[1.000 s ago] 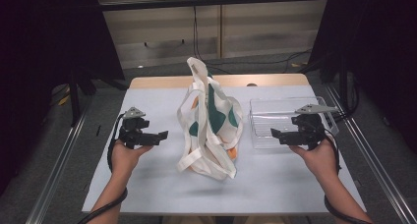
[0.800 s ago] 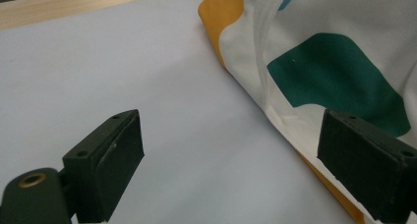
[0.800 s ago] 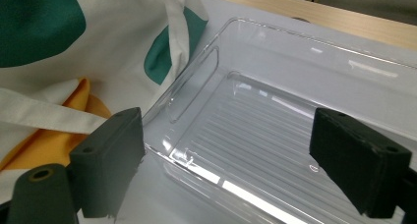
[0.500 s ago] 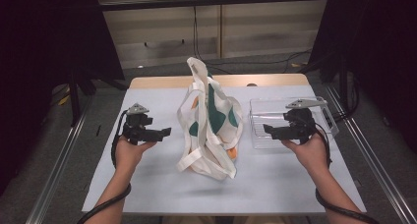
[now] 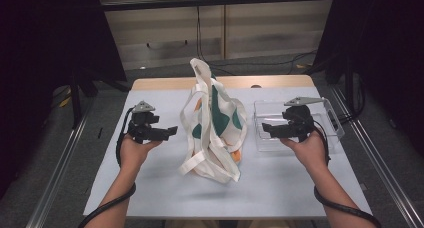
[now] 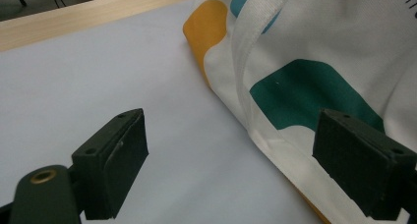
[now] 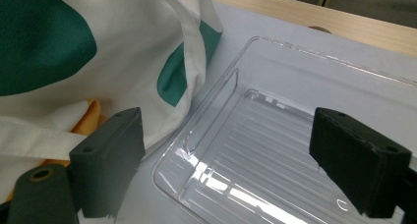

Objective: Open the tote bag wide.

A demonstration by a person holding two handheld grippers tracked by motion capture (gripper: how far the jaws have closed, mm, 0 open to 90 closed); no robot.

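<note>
Centre of the bench (image 5: 150, 188), a cloth tote bag (image 5: 215, 123) stands slumped, cream-white with big teal and orange patches. Its top rises to a peak toward the far edge, and its long white straps (image 5: 200, 160) spill down the front, looping onto the bench's white surface on the near side. Just beside its right flank sits a clear plastic tray (image 5: 320, 135), shallow, ribbed across the bottom, lying flat and open side up.

tote bag (image 5: 214, 123) mid-table, slumped | left gripper (image 5: 167, 132) left of it | right gripper (image 5: 267, 129) over clear tray (image 5: 332, 119)
</note>
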